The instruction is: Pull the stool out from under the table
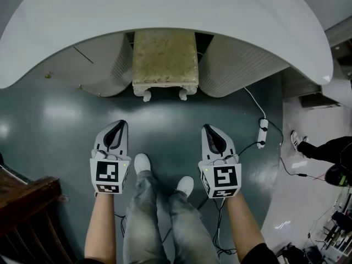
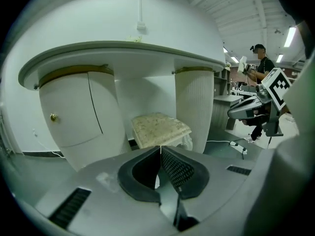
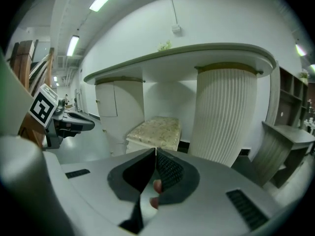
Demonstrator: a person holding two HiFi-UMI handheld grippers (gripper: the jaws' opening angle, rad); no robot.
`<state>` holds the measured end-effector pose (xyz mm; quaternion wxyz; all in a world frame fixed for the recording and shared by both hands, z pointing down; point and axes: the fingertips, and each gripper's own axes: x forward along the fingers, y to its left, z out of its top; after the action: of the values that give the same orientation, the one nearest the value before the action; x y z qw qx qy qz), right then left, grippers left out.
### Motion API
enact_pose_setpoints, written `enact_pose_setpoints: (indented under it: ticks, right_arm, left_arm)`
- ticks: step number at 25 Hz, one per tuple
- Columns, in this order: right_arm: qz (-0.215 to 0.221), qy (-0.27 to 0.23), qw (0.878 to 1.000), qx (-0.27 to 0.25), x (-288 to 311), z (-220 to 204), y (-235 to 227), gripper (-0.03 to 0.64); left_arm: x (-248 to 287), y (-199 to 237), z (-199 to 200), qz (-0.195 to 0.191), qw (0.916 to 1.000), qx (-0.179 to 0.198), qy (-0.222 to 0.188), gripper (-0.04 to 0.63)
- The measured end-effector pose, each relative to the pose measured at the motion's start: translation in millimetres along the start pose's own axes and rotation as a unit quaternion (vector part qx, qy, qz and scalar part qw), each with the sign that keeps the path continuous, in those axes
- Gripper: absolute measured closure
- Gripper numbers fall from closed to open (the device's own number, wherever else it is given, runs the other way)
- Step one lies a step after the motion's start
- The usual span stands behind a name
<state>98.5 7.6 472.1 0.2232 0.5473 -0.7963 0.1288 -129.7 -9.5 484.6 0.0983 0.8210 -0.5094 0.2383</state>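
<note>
**Both grippers closed and empty, short of the stool; pull not yet begun.**

The left gripper [image 1: 121, 124] and right gripper [image 1: 208, 127] are held with jaws pressed together on nothing, side by side above the floor [image 1: 165, 117] and aimed at the stool [image 1: 165, 56]. The stool is tucked between the left pedestal [image 1: 104, 65] and the right pedestal [image 1: 236, 65]. Its rear part is hidden under the front edge of the table [image 1: 165, 4], while its front rim and two front feet are exposed. No contact is made. It is judged that the jaws must be opened before the approach. The front rim is best clamped near each front corner, evenly, then drawn straight back so neither pedestal is struck. The power strip [image 1: 263, 132] at the floor's right side should be avoided.
</note>
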Motion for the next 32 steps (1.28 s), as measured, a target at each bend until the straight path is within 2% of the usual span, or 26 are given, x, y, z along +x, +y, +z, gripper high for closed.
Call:
enact_pose_setpoints:
  ticks: [16,23,26,28,32]
  right_arm:
    - [-0.008,-0.008,1.000,-0.006,108.1,-101.4,-13.3,0.552]
    - [-0.011,-0.009,1.000,-0.013,144.3,-128.5,-21.8,0.551]
    - [-0.006,-0.011,1.000,-0.017,157.2,-133.9,-26.6,0.494]
    - [-0.003,-0.011,1.000,-0.017,165.2,-138.4,-30.9,0.451]
    - [0.013,-0.009,1.000,-0.019,182.7,-145.6,-36.1,0.332]
  left_arm:
    - [102.2,16.6,-96.1,0.002,0.9997,0.018,-0.019,0.580]
    - [136.9,19.0,-120.0,-0.019,0.9991,0.023,-0.029,0.580]
    - [149.0,21.8,-123.4,-0.029,0.9987,0.025,-0.032,0.577]
    - [157.3,23.4,-124.1,-0.037,0.9982,0.031,-0.035,0.488]
    - [176.8,29.4,-125.4,-0.054,0.9971,0.039,-0.036,0.397]
